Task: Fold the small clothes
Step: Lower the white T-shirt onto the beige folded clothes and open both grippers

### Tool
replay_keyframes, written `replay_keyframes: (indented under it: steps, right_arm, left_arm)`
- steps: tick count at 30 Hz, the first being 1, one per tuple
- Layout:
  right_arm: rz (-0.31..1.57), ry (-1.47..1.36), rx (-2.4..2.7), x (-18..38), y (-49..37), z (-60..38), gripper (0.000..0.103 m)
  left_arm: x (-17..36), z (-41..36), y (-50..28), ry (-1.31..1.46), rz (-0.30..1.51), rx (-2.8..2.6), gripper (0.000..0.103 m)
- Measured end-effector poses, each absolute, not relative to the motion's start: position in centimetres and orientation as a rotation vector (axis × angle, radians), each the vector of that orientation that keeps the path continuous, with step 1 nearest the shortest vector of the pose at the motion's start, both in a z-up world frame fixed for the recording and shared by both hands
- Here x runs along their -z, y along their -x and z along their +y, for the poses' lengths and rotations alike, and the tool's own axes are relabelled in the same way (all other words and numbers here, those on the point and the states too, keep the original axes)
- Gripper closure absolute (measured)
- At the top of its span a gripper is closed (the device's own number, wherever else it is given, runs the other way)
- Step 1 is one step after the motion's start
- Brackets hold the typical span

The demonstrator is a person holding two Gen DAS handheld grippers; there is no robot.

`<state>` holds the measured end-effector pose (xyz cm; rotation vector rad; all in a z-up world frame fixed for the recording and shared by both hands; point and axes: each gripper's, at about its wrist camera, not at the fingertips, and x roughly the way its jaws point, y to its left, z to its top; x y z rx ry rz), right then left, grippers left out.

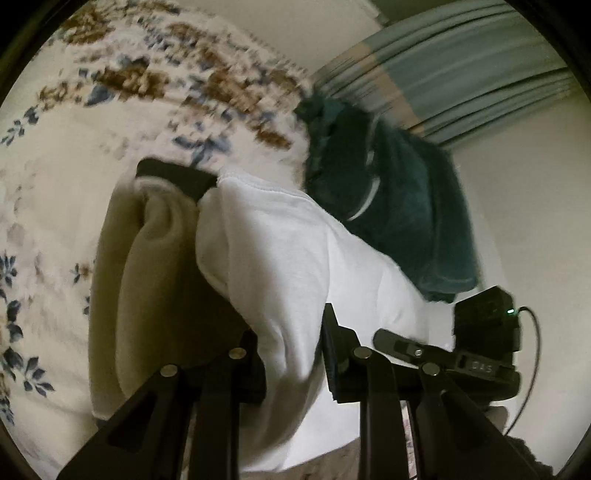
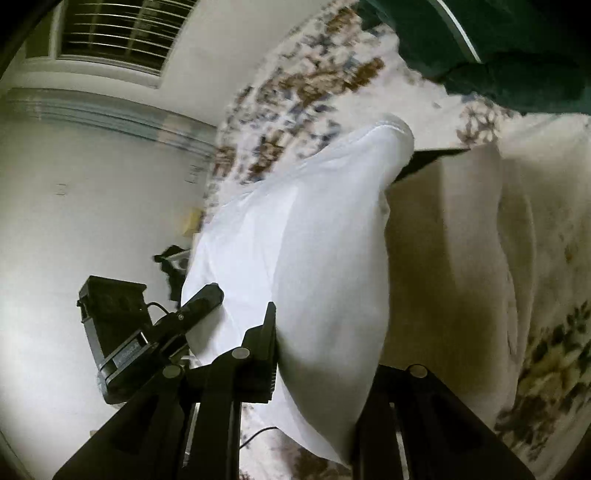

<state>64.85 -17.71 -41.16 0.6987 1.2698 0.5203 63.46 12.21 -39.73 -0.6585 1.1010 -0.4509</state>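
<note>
A white garment (image 1: 295, 251) hangs lifted above a floral bedspread (image 1: 59, 155). My left gripper (image 1: 291, 354) is shut on its lower edge, the cloth bunched between the fingers. Its underside shows cream (image 1: 147, 288), with a black edge (image 1: 177, 177) at the top. In the right wrist view the same white garment (image 2: 303, 251) runs up from my right gripper (image 2: 325, 354), which is shut on it; the right finger is mostly hidden by cloth. Each gripper shows in the other's view: the right one in the left wrist view (image 1: 480, 347), the left one in the right wrist view (image 2: 147, 332).
A dark green garment (image 1: 391, 199) lies on the bedspread beyond the white one, also at the top right of the right wrist view (image 2: 498, 55). Blue-grey curtains (image 1: 461, 74) and a white wall stand behind. A window with blinds (image 2: 122, 33) shows in the right view.
</note>
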Motion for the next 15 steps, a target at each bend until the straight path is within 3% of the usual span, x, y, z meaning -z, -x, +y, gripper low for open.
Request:
replay_keyframes:
  steps: [4,5,6,8,10,11,14,15]
  right_arm:
    - [1.301,-0.629,-0.495,41.6,-64.8,-17.3,0.083]
    - [1.309,-0.610,-0.474,41.4,-64.6,-17.4,0.080]
    - [1.317,-0.582,-0.447,41.2,-64.5,-17.5,0.075]
    - [1.327,-0.502,-0.362,40.6,-64.0,-17.6,0.051]
    - [1.328,-0.421,-0.288,40.0,-63.4,-17.7,0.044]
    - [1.332,-0.382,-0.248,39.6,-62.9,-17.8,0.039]
    - [1.333,-0.260,-0.113,38.5,-61.2,-17.7,0.034]
    - [1.328,-0.221,-0.069,38.1,-60.6,-17.6,0.030]
  left_arm:
    - [40.3,12.1,-63.5,0.634,1.159,0.429,0.078]
    - [40.0,12.1,-63.3,0.603,1.172,0.397,0.071]
    - [39.4,12.1,-62.9,0.569,1.177,0.364,0.065]
    - [38.4,12.1,-62.3,0.499,1.169,0.303,0.063]
    - [37.5,12.0,-61.6,0.426,1.144,0.246,0.062]
    - [37.0,11.8,-61.2,0.386,1.127,0.217,0.052]
    - [35.9,11.2,-59.8,0.283,1.077,0.140,0.047]
    - [35.7,11.1,-59.6,0.250,1.072,0.115,0.030]
